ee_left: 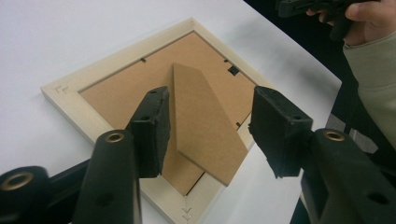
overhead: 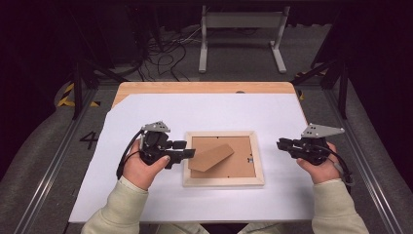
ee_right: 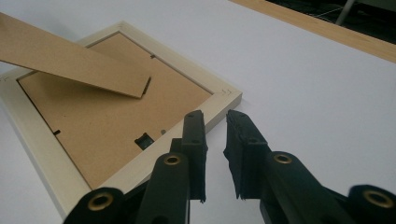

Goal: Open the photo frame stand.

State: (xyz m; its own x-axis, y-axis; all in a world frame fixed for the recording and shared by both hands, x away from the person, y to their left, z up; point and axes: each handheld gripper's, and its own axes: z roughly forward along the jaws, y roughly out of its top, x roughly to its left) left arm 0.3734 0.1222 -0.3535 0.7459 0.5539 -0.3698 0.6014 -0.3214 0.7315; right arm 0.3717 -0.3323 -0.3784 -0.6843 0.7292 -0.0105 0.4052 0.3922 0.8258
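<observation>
A light wooden picture frame (overhead: 224, 182) lies face down on the white sheet, brown backing up. Its cardboard stand (overhead: 210, 157) is tilted up off the backing, free end toward the left. My left gripper (overhead: 187, 149) is at the frame's left edge. In the left gripper view the left gripper (ee_left: 211, 95) is open, and the stand (ee_left: 205, 121) lies between the jaws with a gap on its right side, above the frame (ee_left: 116, 60). My right gripper (overhead: 281, 143) hovers to the right of the frame. In the right gripper view the right gripper (ee_right: 214, 114) is narrowly open on nothing, just off the frame's corner (ee_right: 229, 95).
The white sheet (overhead: 219, 112) covers most of a wooden table (overhead: 204, 87). Metal rails (overhead: 53, 161) run along both sides. Cables (overhead: 165, 53) and a grey stand's legs (overhead: 241, 22) lie on the floor beyond the far edge.
</observation>
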